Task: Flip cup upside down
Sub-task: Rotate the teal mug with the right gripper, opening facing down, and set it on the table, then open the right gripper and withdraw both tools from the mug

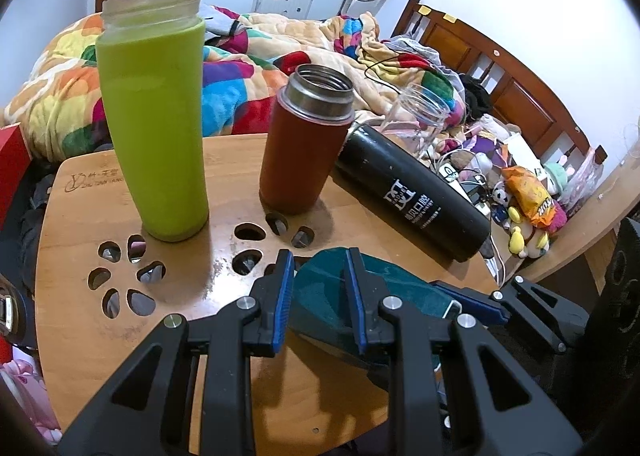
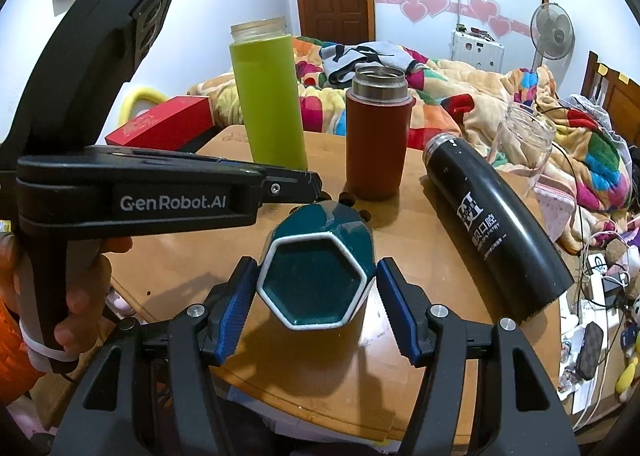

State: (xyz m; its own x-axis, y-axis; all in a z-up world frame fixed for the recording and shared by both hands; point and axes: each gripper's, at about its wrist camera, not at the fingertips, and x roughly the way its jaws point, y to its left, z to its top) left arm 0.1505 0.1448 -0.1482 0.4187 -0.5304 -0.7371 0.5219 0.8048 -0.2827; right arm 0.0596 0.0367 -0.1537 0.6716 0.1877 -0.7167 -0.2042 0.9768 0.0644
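A dark teal hexagonal cup (image 2: 316, 252) with a white rim is tilted on its side over the wooden table (image 2: 420, 336), its mouth toward the right wrist camera. My left gripper (image 1: 320, 296) is shut on the cup (image 1: 320, 296), one finger inside the wall and one outside; it also shows in the right wrist view (image 2: 312, 184) at the cup's far end. My right gripper (image 2: 316, 312) is open, with a blue pad (image 2: 234, 312) on either side of the cup's mouth end, apart from it. In the left wrist view the right gripper (image 1: 472, 302) shows behind the cup.
A tall green bottle (image 1: 156, 128), a red-brown flask (image 1: 304, 144) and a clear glass jar (image 1: 416, 120) stand on the table. A black flask (image 1: 416, 192) lies on its side at the right. A bed with a colourful blanket (image 1: 256, 68) lies beyond.
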